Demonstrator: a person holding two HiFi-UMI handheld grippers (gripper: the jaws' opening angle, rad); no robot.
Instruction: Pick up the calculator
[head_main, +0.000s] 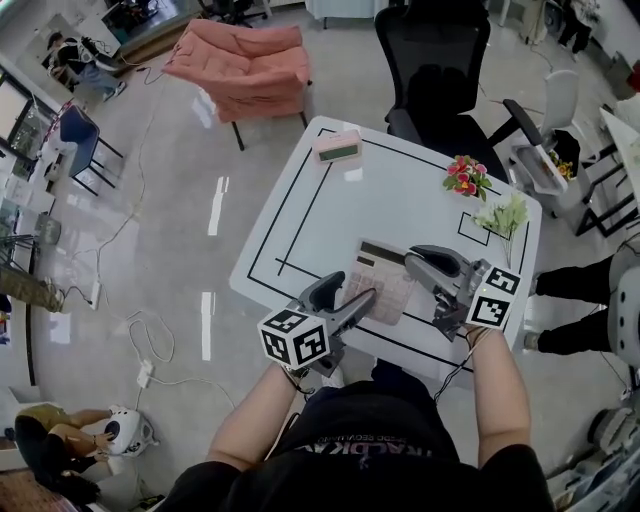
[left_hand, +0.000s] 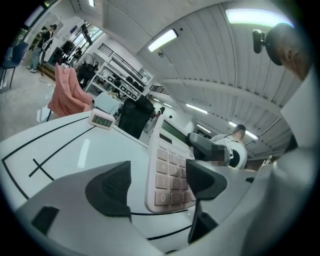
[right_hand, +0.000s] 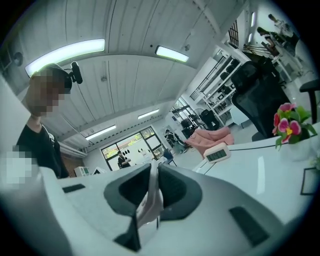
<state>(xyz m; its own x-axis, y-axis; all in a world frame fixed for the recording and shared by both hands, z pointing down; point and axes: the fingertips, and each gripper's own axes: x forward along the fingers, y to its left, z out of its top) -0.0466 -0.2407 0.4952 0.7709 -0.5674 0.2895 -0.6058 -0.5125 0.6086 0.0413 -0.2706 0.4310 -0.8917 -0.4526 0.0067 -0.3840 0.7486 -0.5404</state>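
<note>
— Over the near edge of the table (head_main: 300, 190), head view: the calculator (head_main: 381, 283) sits between both tools. I have the right gripper (head_main: 413, 262) on its right side, and the left gripper (head_main: 362, 300) just beside its near-left corner.
— Left gripper view?
— Jaws apart, pads (left_hand: 112, 187) pressing nothing. Calculator stands tilted ahead, key face towards me, near corner between the pads. Whether its lower edge touches the table, I cannot tell.
— Right gripper view?
— Jaws clamped on the thin casing, seen edge-on.
— How will it handle?
— I judge it light, stiff plastic, smooth-sided. A one-edge pinch may let it swing or slip. Best hold: the bare side border, clear of keys and display.
</note>
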